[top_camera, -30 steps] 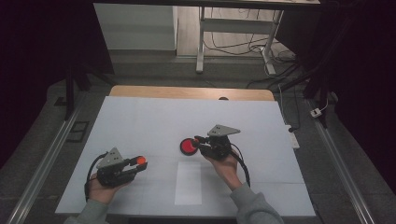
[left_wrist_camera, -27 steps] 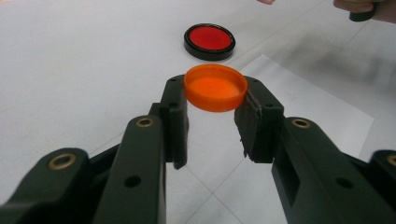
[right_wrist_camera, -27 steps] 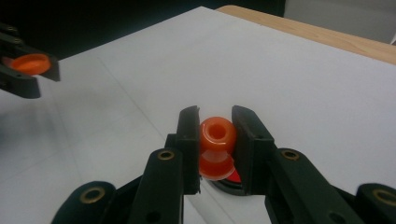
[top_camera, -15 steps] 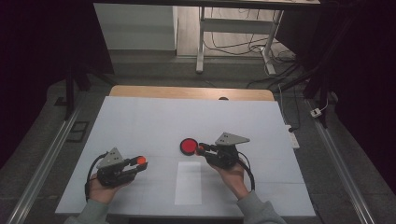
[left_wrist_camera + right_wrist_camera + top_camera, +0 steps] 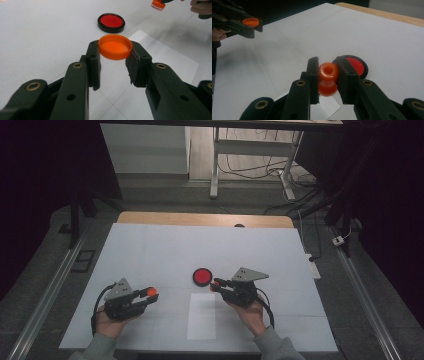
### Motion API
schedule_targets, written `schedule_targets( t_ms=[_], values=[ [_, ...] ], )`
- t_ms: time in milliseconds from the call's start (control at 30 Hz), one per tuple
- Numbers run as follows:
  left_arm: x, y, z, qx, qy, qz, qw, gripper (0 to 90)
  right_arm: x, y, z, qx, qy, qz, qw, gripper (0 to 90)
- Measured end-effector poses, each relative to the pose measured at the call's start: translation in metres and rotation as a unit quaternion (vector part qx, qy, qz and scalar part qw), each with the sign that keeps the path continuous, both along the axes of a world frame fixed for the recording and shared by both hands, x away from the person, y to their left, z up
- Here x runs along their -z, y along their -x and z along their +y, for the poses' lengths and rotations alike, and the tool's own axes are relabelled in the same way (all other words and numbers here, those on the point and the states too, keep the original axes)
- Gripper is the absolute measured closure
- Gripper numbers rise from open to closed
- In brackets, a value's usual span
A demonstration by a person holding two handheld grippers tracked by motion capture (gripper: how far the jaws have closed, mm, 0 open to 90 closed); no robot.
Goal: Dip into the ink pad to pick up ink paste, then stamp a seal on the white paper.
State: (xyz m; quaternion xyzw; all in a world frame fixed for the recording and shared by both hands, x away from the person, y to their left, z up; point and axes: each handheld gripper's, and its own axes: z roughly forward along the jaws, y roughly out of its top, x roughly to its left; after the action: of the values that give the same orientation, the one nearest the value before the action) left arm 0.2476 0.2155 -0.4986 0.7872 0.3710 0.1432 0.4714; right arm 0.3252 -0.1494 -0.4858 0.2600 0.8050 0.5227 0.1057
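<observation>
My left gripper [image 5: 115, 53] is shut on an orange round cap [image 5: 115, 47], held open side up just above the table; it sits at the near left in the high view [image 5: 150, 293]. My right gripper [image 5: 327, 72] is shut on an orange spool-shaped stamp [image 5: 328, 78]. In the high view the right gripper [image 5: 214, 285] lies just right of a round red ink pad [image 5: 202, 276] in a black case, without touching it. The pad [image 5: 358, 65] lies flat right behind the stamp. A white paper sheet [image 5: 202, 316] lies between the hands.
The white table cover [image 5: 150, 250] ends at a wooden strip [image 5: 205, 219] along the far side. Metal rails [image 5: 45, 295] run down both sides of the table. Table legs and cables [image 5: 250, 165] stand beyond it on the floor.
My right gripper has drawn back from the red pad, moving right and toward the near edge with the stamp, so the pad lies uncovered. The left gripper has stayed put.
</observation>
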Motion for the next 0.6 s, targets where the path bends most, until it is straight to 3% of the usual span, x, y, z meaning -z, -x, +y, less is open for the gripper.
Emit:
schedule_targets(
  t_ms=[600],
  values=[
    [-0.0001,0.0001,0.0003,0.001,0.000,0.000,1.0000,65.1,0.0006,0.0100,-0.0026,-0.010,0.002,0.002,0.9999,72.3]
  ],
)
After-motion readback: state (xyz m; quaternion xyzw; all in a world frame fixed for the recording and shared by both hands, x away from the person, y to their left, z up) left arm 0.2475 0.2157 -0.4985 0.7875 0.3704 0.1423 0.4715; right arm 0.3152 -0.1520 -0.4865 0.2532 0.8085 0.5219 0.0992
